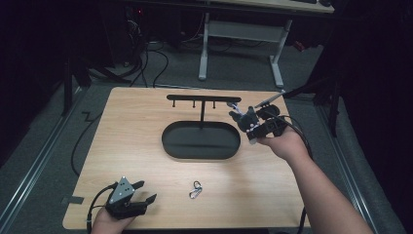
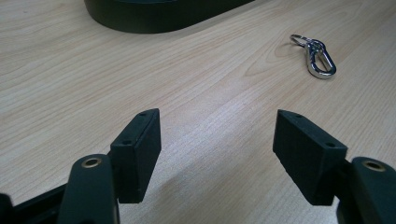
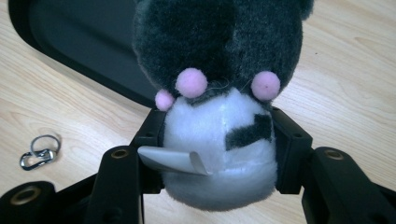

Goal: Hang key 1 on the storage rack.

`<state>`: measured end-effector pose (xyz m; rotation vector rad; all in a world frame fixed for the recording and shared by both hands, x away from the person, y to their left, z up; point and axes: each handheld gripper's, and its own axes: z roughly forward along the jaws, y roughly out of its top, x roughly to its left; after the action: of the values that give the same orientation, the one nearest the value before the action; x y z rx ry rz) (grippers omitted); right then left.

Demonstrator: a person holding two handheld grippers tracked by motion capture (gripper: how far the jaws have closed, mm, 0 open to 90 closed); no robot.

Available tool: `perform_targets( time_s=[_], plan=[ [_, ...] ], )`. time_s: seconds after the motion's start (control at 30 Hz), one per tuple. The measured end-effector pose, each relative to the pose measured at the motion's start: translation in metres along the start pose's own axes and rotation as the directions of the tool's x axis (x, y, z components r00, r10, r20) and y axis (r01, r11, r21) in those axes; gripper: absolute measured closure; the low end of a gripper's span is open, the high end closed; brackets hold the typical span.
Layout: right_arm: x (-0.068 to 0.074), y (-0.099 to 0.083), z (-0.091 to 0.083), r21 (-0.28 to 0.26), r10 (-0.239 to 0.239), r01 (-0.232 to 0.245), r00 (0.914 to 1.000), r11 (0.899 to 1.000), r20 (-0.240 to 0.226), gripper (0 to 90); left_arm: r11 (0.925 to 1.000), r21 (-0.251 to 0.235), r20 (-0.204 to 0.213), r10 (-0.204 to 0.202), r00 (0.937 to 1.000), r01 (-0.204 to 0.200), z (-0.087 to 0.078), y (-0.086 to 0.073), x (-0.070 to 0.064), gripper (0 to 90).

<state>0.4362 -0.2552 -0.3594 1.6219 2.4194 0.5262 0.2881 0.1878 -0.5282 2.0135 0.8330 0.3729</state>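
Note:
A small plush toy (image 3: 219,93), dark grey above and white below with pink dots, is squeezed between the jaws of my right gripper (image 3: 217,135). In the high view that gripper (image 1: 248,124) holds the plush toy (image 1: 245,119) above the table near the right end of the black hook stand (image 1: 202,98). A silver carabiner clip with a ring (image 1: 195,189) lies on the wood near the front middle, and the clip (image 2: 317,57) lies ahead and right of my left gripper (image 2: 217,154). That left gripper (image 1: 143,192) rests open at the front left, nothing between its jaws.
The stand's oval black base tray (image 1: 200,141) sits mid-table with a thin post and a crossbar carrying small hooks. The wooden table (image 1: 136,126) ends close behind my left hand. Beyond the far edge stand a white desk frame (image 1: 241,34) and floor cables.

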Motion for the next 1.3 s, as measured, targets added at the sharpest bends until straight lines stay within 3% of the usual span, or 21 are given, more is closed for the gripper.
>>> perform_targets(
  time_s=[0.3, 0.6, 0.73, 0.8, 1.07, 1.3],
  plan=[
    [0.006, 0.001, 0.03, 0.003, -0.008, 0.008, 0.9999, 1.0, -0.009, 47.8, 1.0, 0.006, 0.001, 0.001, 1.0, -0.001, 0.001, -0.001, 0.0, 33.1],
    [0.009, 0.004, 0.046, -0.011, -0.002, 0.002, 1.0, 1.0, -0.001, 44.8, 1.0, 0.007, 0.0, 0.002, 1.0, -0.002, 0.001, -0.001, 0.0, 33.1],
    [0.008, 0.004, 0.05, -0.031, 0.025, -0.025, 0.9996, 0.999, -0.014, 33.1, 1.0, 0.009, 0.003, 0.004, 1.0, -0.004, 0.001, -0.001, 0.0, 33.1],
    [0.009, 0.003, 0.049, -0.035, 0.028, -0.029, 0.9995, 0.999, -0.011, 32.8, 0.9999, 0.009, 0.003, 0.003, 1.0, -0.003, 0.001, -0.001, 0.0, 33.1],
    [0.013, -0.013, 0.039, -0.079, -0.023, 0.022, 0.9997, 0.997, -0.012, 34.5, 0.9999, 0.01, 0.004, 0.012, 0.9999, -0.012, 0.002, 0.0, -0.004, 33.2],
    [0.017, -0.048, 0.038, -0.132, -0.042, 0.037, 0.9986, 0.991, -0.034, 43.8, 0.9998, 0.017, 0.023, 0.011, 0.9997, -0.011, 0.004, 0.003, -0.01, 35.3]
  ],
)
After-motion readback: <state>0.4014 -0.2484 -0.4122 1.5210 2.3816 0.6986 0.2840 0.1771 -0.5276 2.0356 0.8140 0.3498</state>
